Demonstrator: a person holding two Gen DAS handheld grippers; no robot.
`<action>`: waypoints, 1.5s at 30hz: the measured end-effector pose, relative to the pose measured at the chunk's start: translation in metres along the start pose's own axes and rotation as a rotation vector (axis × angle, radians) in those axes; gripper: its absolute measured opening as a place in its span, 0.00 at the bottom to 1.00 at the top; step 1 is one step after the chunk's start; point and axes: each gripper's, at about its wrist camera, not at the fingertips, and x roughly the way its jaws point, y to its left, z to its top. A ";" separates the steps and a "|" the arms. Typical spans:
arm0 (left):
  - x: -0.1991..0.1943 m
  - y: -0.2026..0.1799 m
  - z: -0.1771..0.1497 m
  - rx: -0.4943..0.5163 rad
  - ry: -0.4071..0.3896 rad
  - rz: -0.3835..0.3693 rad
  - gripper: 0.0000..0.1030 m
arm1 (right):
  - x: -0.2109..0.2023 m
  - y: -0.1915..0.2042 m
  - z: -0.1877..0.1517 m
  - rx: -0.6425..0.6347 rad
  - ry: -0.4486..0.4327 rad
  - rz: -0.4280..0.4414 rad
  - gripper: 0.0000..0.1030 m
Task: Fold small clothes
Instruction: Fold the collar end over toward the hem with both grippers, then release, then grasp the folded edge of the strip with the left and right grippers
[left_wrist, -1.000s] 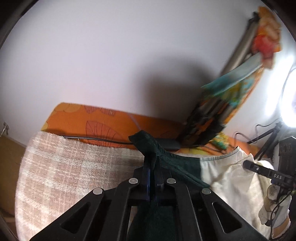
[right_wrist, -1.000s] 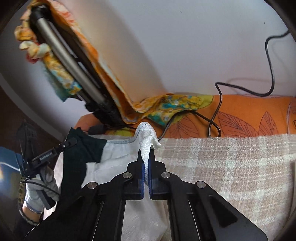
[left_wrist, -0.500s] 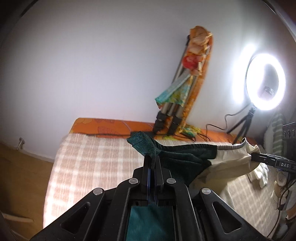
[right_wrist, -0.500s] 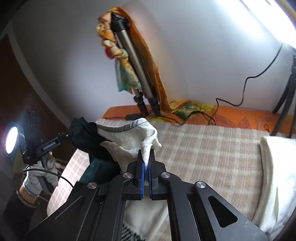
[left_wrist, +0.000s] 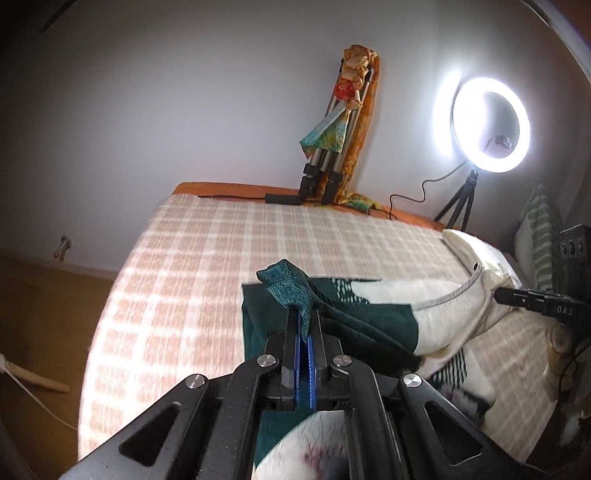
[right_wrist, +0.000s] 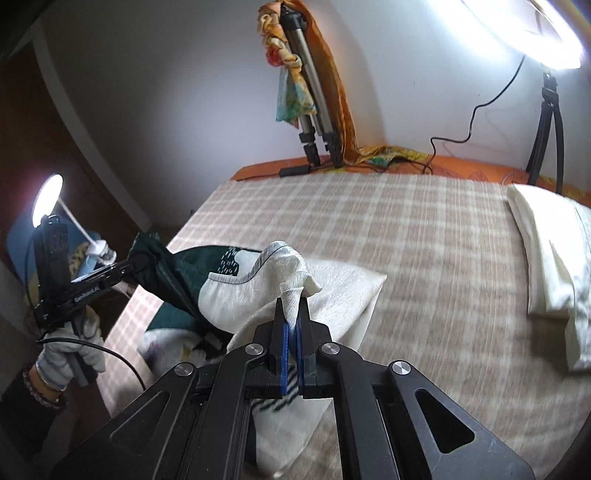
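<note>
Both grippers have come down from the wall toward the checked blanket. The left gripper is pinching the green corner of the shirt, the right gripper its cream corner, jaws shut. The shirt is stretching from 9 to 3 o'clock, draping onto the blanket. "GenRobot.AI" is showing on the left gripper.

A bedroom: checked bed, pillow, ring light.
</note>
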 end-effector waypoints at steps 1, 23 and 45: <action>-0.004 0.000 -0.008 0.008 0.001 0.003 0.01 | -0.003 0.003 -0.009 -0.004 -0.007 -0.003 0.02; -0.067 0.045 -0.074 -0.221 0.050 -0.083 0.51 | -0.048 -0.009 -0.108 0.145 0.042 0.037 0.37; -0.039 0.041 -0.089 -0.296 0.186 -0.045 0.13 | -0.018 -0.011 -0.116 0.279 0.165 0.092 0.05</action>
